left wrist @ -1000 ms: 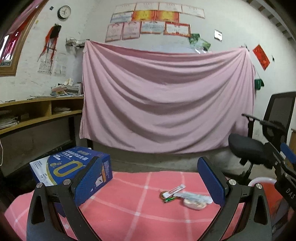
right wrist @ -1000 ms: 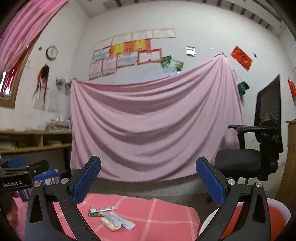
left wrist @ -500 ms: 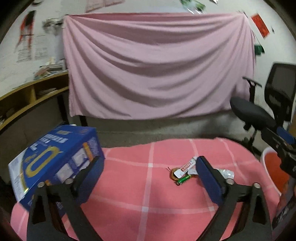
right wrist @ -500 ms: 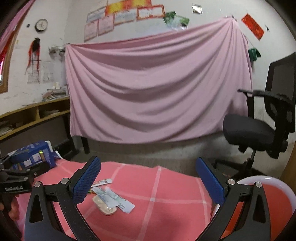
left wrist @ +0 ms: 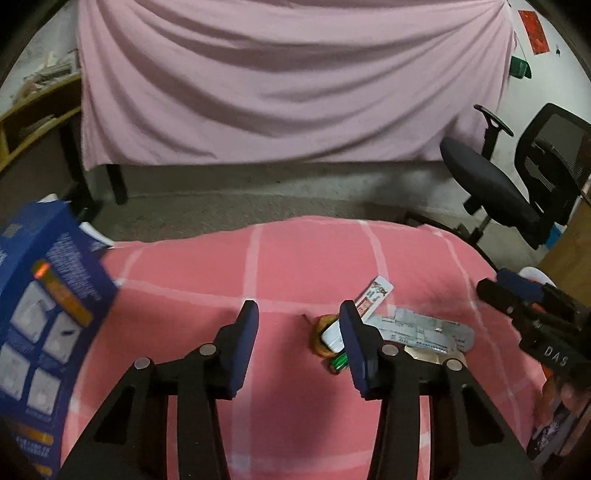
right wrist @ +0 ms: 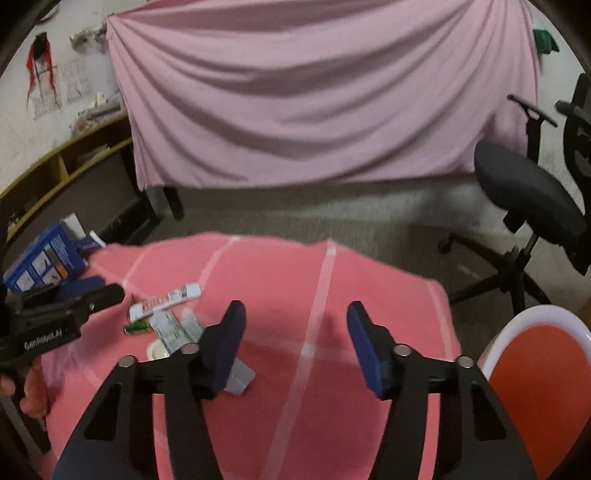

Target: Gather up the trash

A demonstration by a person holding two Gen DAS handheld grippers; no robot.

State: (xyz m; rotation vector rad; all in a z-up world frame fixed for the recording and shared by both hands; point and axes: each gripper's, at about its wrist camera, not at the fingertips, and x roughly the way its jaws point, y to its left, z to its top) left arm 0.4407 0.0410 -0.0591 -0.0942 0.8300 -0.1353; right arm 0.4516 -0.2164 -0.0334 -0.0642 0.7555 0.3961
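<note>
Both claws, left gripper [left wrist: 297, 314] and right gripper [right wrist: 293, 314], are closing on nothing above the pink checked cloth [left wrist: 295, 258]. Flat wrappers, a green battery [right wrist: 137, 327]: trash pile [left wrist: 388, 328] lies centre-right.

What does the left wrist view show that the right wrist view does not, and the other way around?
Only the left wrist view: a brown round thing under the white tube, and the red paper on the wall.

Only the right wrist view: the red bin with its white rim beside the table, and a hand on the left gripper.

Both: the pink checked cloth, the white tube, the green battery, the blue box and the office chair. Both grippers' jaws are closing, with nothing between them.
</note>
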